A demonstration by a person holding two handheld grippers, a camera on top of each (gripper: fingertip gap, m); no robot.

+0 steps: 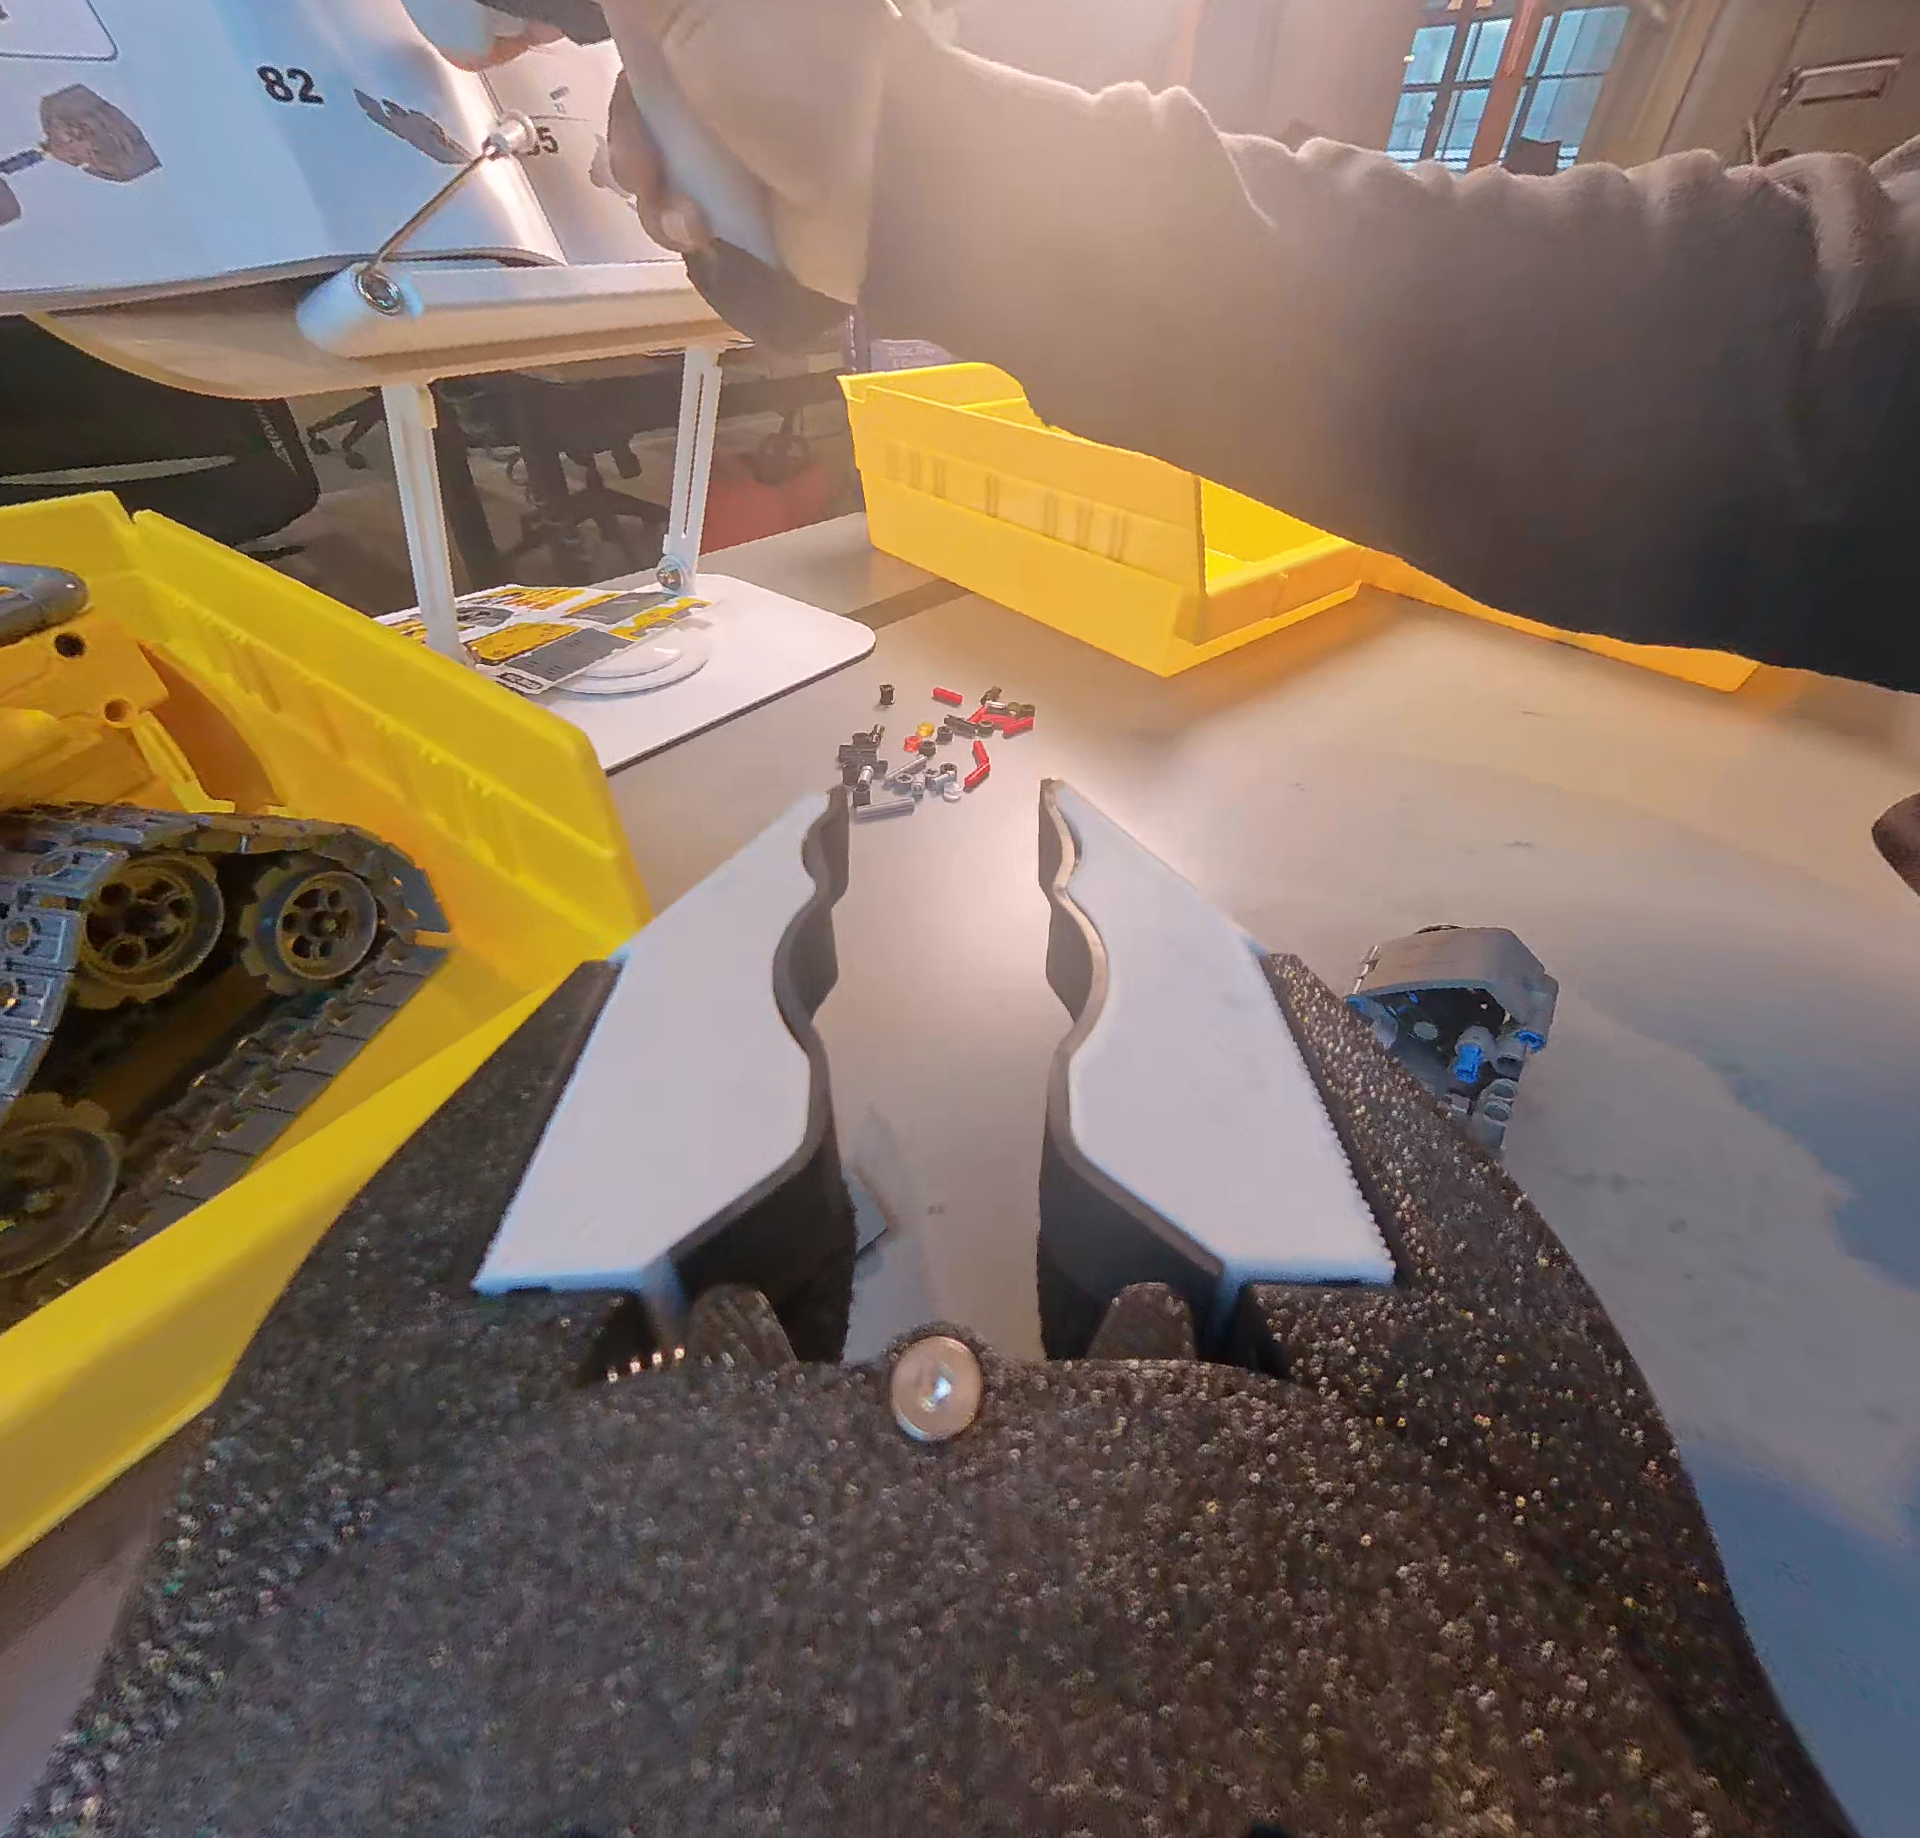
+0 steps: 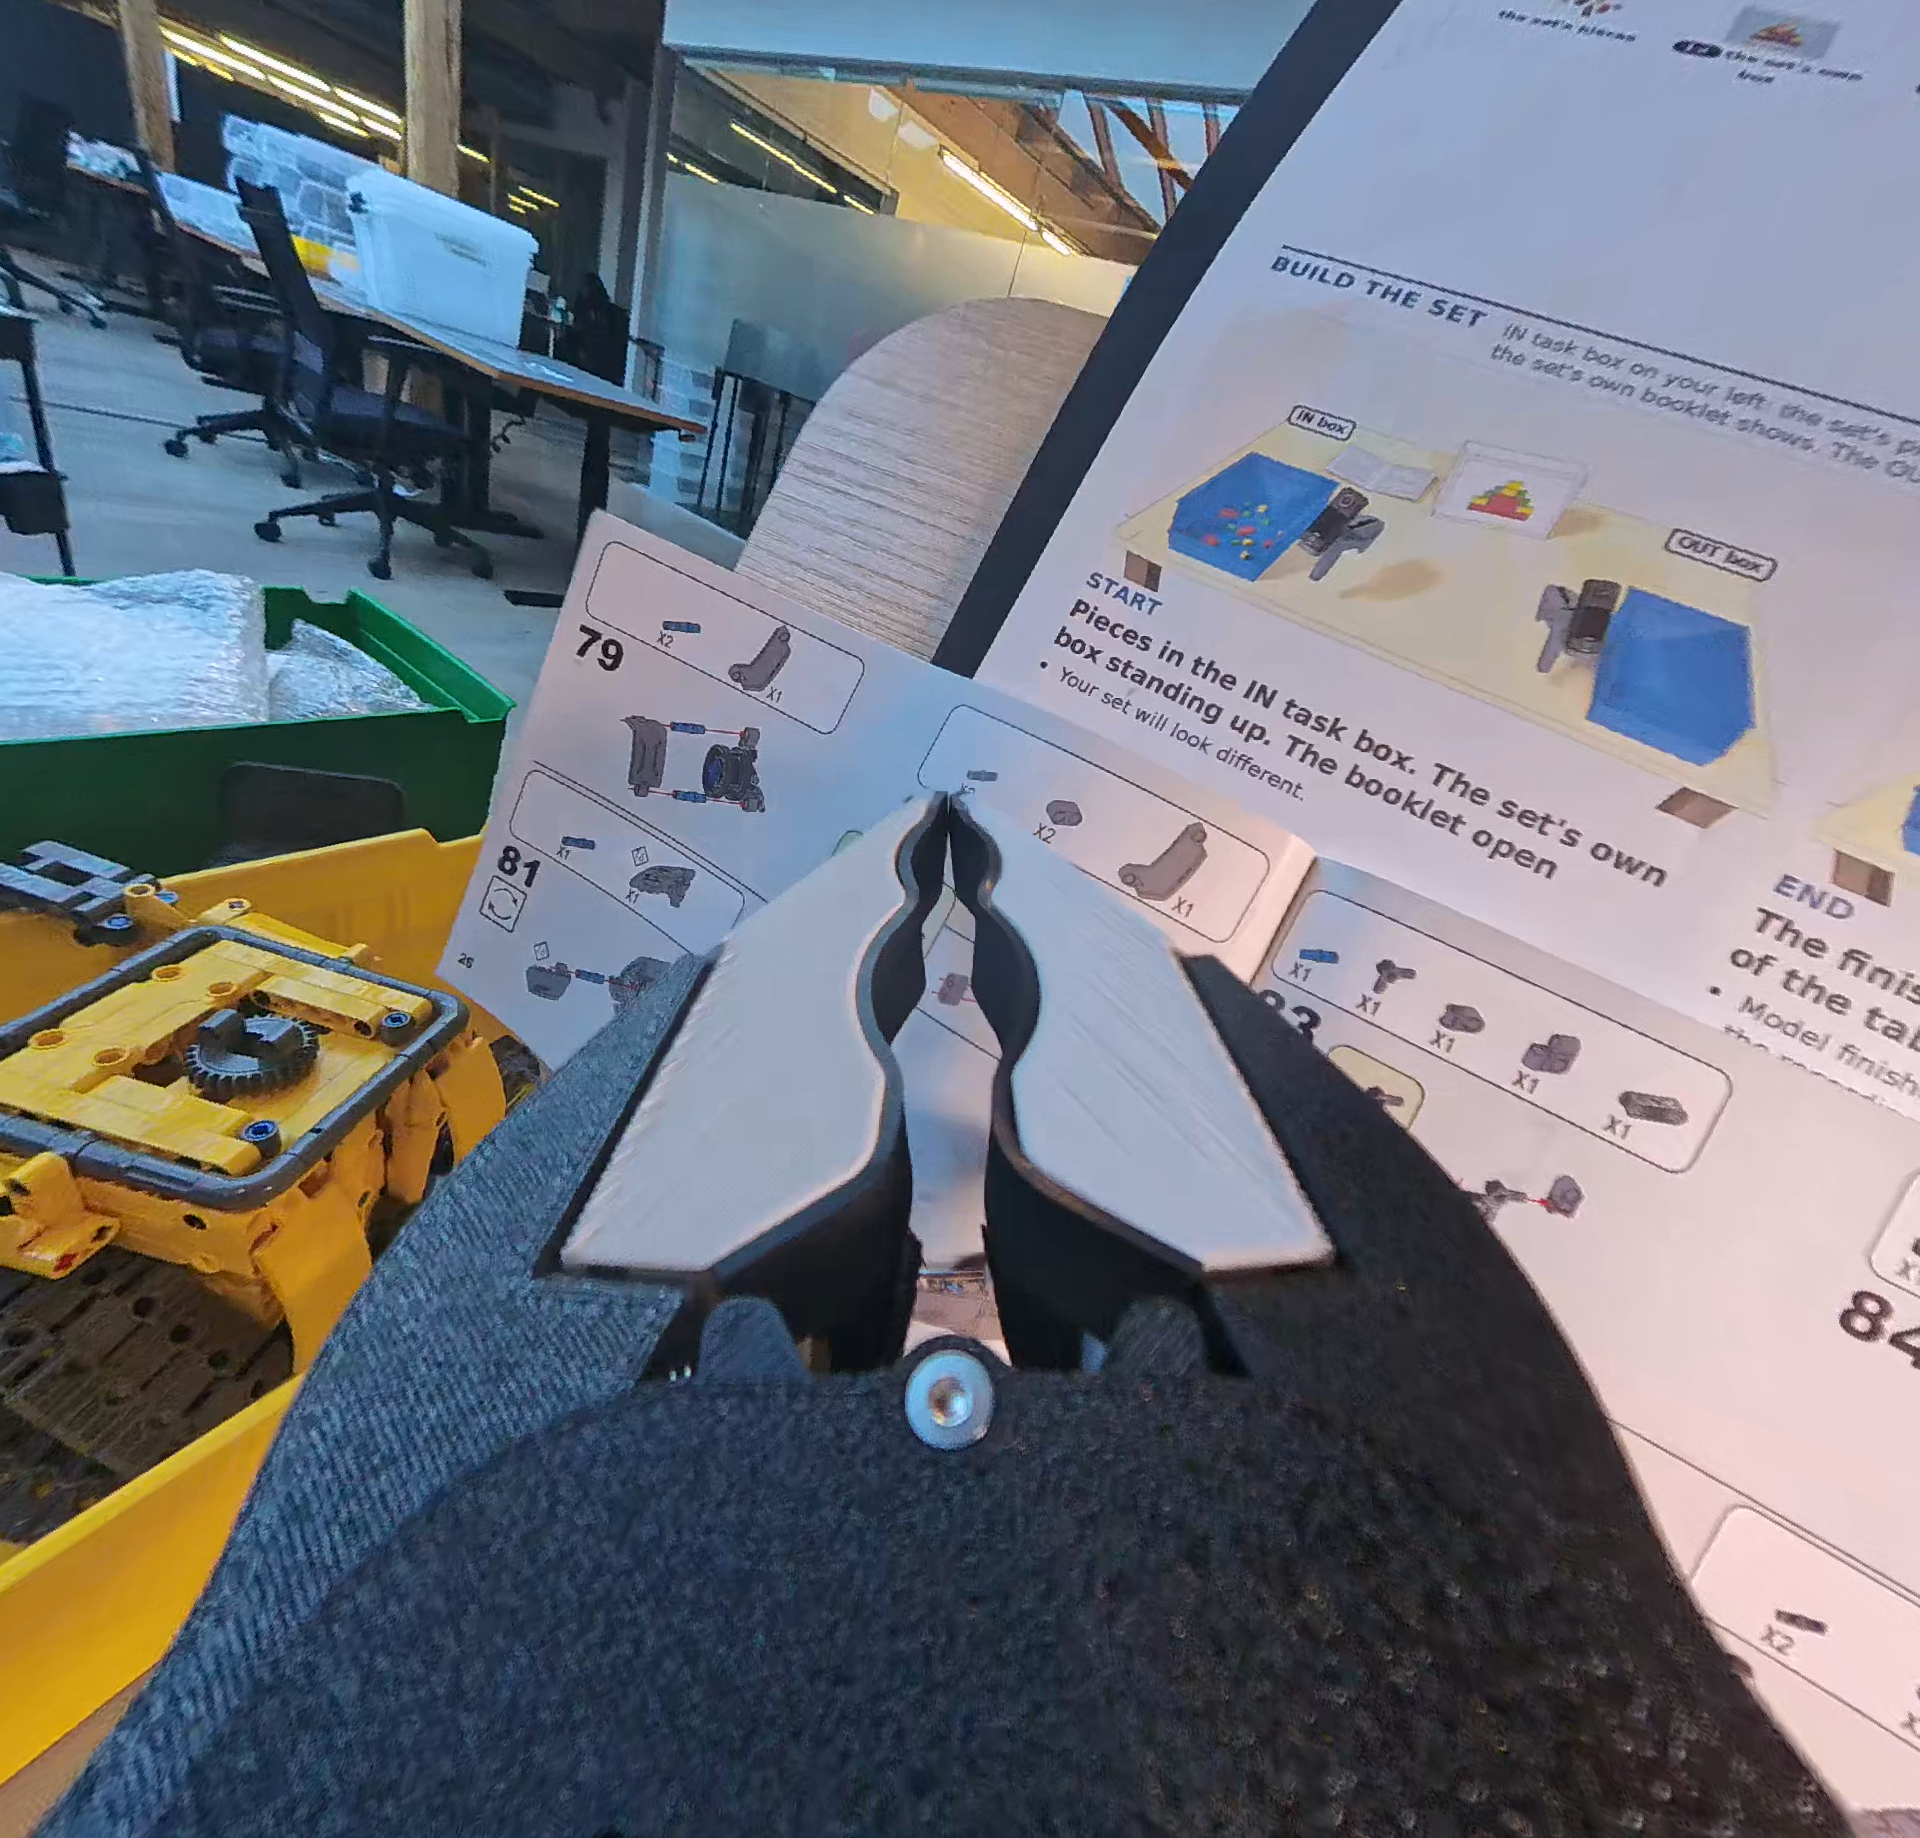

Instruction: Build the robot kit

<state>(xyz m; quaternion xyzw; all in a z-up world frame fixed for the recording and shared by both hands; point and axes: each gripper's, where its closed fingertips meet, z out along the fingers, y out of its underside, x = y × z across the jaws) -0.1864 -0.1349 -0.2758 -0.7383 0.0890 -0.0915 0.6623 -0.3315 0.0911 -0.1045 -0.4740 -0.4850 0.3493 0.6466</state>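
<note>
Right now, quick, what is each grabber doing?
Left gripper: open, holding nothing, above the grey table near small red and black plastic pieces.
Right gripper: shut on the white paper instruction booklet page.

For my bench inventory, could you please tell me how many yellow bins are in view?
2. The near yellow bin sits on the left and holds the tracked model; the far yellow bin lies beyond the loose pieces, partly hidden by a sleeve.

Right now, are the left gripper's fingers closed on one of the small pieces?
No: the left gripper is open and empty, just short of the small pieces on the table.
</note>
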